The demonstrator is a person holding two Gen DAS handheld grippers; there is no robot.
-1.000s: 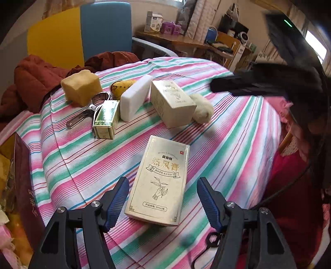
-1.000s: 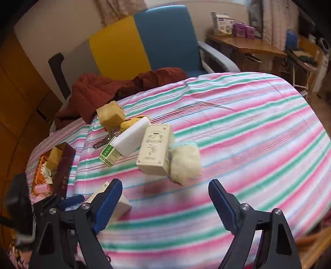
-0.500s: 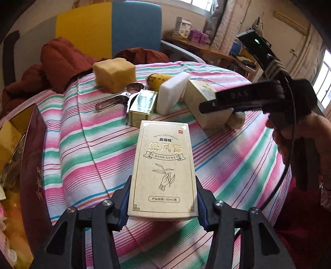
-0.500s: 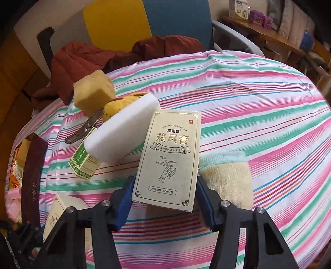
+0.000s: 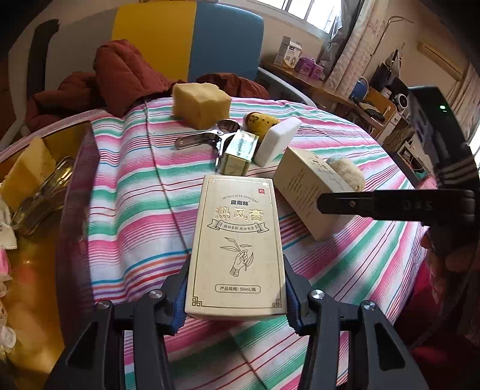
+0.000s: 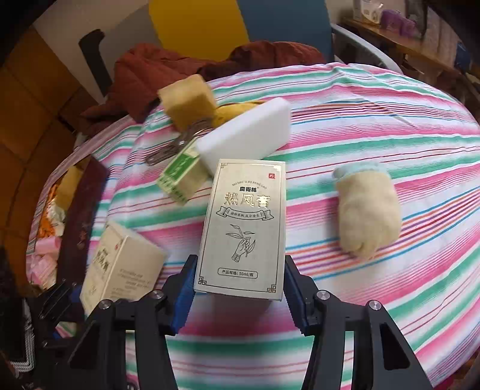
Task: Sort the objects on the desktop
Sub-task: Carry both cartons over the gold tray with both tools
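A chair (image 5: 192, 42) with a yellow and blue back is seen well beyond the gripper, past the far edge of the tabletop. A dark red garment (image 5: 120, 78) is draped over its seat. Farther off, to the gripper's right, a wooden side desk (image 5: 324, 87) is set with small purple boxes (image 5: 309, 64) under a window (image 5: 303, 12).
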